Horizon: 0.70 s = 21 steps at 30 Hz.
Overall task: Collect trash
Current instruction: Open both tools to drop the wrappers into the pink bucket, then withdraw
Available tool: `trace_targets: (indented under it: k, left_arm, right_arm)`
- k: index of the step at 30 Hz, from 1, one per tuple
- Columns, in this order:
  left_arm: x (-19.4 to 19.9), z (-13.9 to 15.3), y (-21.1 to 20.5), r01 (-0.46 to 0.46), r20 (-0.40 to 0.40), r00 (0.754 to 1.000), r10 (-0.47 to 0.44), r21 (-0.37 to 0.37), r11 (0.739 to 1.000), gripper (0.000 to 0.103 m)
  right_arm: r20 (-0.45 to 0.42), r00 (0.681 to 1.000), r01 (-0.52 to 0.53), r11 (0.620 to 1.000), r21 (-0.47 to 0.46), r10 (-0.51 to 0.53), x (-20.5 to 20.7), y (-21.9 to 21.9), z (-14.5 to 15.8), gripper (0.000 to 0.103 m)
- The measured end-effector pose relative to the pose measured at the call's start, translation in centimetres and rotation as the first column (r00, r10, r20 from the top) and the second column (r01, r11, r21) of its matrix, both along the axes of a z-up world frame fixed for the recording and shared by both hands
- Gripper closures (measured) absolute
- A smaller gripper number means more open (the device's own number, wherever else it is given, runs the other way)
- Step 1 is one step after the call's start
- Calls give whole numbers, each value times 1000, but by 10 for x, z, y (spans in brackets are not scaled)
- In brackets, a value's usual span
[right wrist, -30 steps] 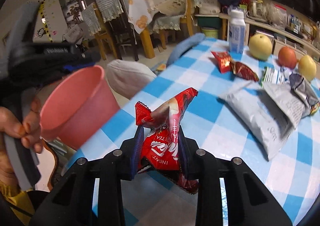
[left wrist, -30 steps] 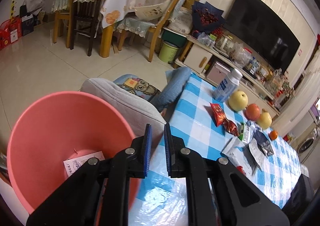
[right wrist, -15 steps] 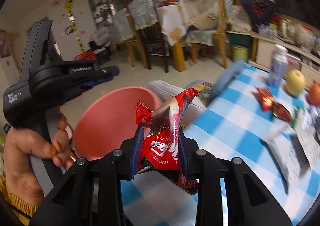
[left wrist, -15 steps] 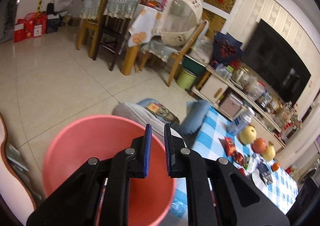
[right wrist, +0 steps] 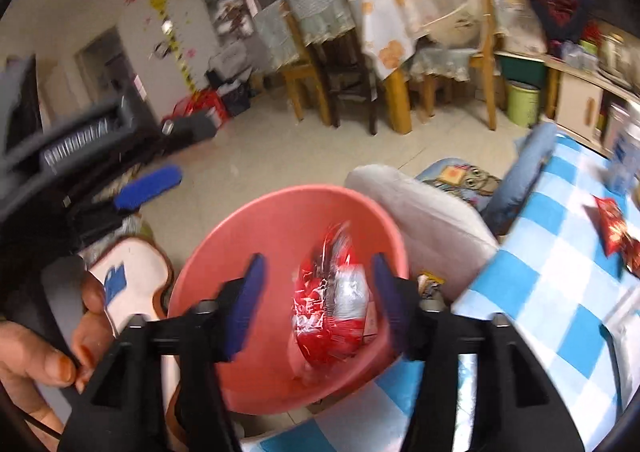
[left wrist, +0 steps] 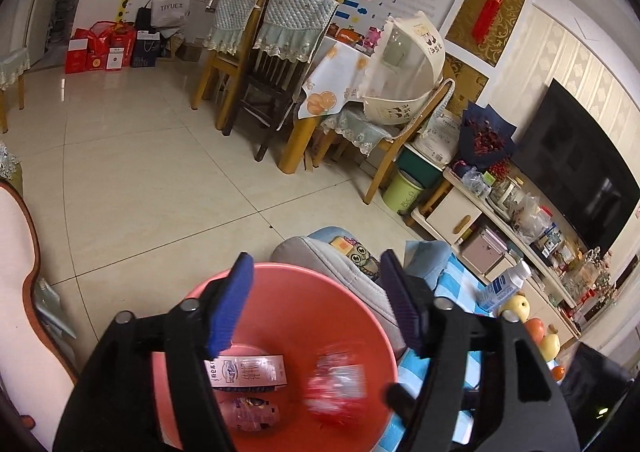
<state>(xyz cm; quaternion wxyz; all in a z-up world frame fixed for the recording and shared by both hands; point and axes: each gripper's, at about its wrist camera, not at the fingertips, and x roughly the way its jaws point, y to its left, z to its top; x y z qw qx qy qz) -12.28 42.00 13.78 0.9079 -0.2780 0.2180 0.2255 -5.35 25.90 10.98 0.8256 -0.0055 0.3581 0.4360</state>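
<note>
A pink bin stands on the floor at the table's corner, below both grippers. My left gripper hovers over it, jaws opening, nothing between them. In the bin lie a white labelled wrapper and a clear wrapper. A red snack wrapper, blurred, is dropping in. In the right wrist view my right gripper is over the bin, jaws opening. The red wrapper is loose between and below them, clear of the pads. The left gripper's blue pad shows at left, above a hand.
The blue-checked table lies to the right with red wrappers, a bottle and fruit. A grey cushioned stool touches the bin's far side. Dining chairs and a green bin stand across the tiled floor.
Both grippers went from shut to open and swung from the table to above the bin. The red wrapper left the right gripper's pads and is falling into the bin.
</note>
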Motion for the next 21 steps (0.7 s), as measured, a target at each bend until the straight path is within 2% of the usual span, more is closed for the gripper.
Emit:
trace_targets:
  k: [1, 5, 13, 21]
  left_arm:
    - [0, 0, -1, 2, 1, 1000, -2, 7, 1000, 26]
    - [9, 3, -17, 31, -15, 999, -29, 88, 996, 19]
    - [26, 6, -59, 160, -30, 987, -157, 155, 975, 18]
    - [46, 2, -111, 286, -74, 958, -277, 235, 929, 18]
  right_arm:
    - [10, 999, 35, 999, 24, -35, -1, -13, 3, 27]
    - [37, 989, 143, 988, 61, -145, 1, -63, 16, 20]
    - [100, 948, 304, 953, 4, -303, -16, -154, 20, 14]
    - [114, 915, 392, 919, -28, -387, -25, -226, 5, 13]
